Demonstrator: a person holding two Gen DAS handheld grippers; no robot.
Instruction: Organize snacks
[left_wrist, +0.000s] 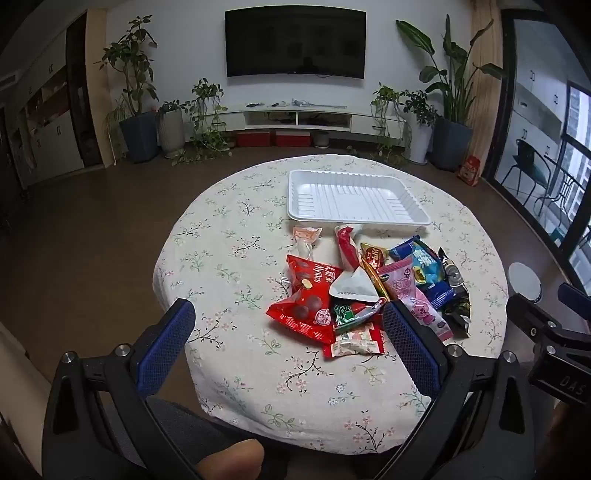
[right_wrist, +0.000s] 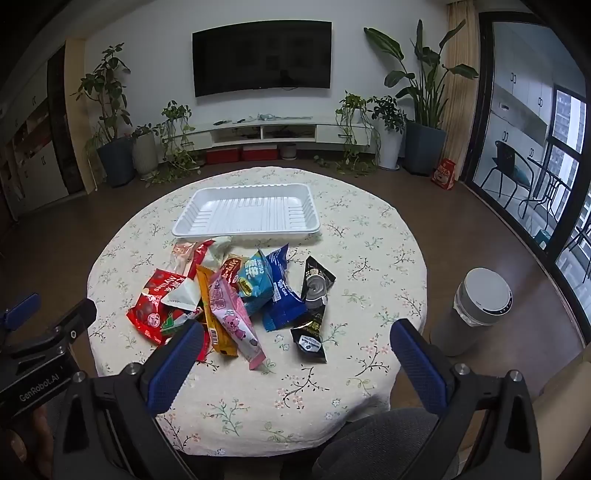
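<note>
A heap of snack packets lies mid-table: a red chocolate bag (left_wrist: 306, 295) (right_wrist: 153, 306), a pink bar (left_wrist: 413, 295) (right_wrist: 232, 314), light and dark blue packets (right_wrist: 273, 288) and a black packet (right_wrist: 314, 306). Behind them an empty white tray (left_wrist: 351, 199) (right_wrist: 247, 214) rests on the floral cloth. My left gripper (left_wrist: 291, 336) hovers open over the near side of the heap, nothing between its blue pads. My right gripper (right_wrist: 295, 350) also stands open, above the table's near edge, with the pink bar's end and the black packet between its fingers but untouched.
The round table (left_wrist: 229, 369) is covered by a floral cloth. A grey cylindrical bin (right_wrist: 476, 310) stands on the floor to the right. Potted plants, a TV cabinet and glass doors line the room behind. A person's knee in dark cloth (right_wrist: 369, 443) sits at the near edge.
</note>
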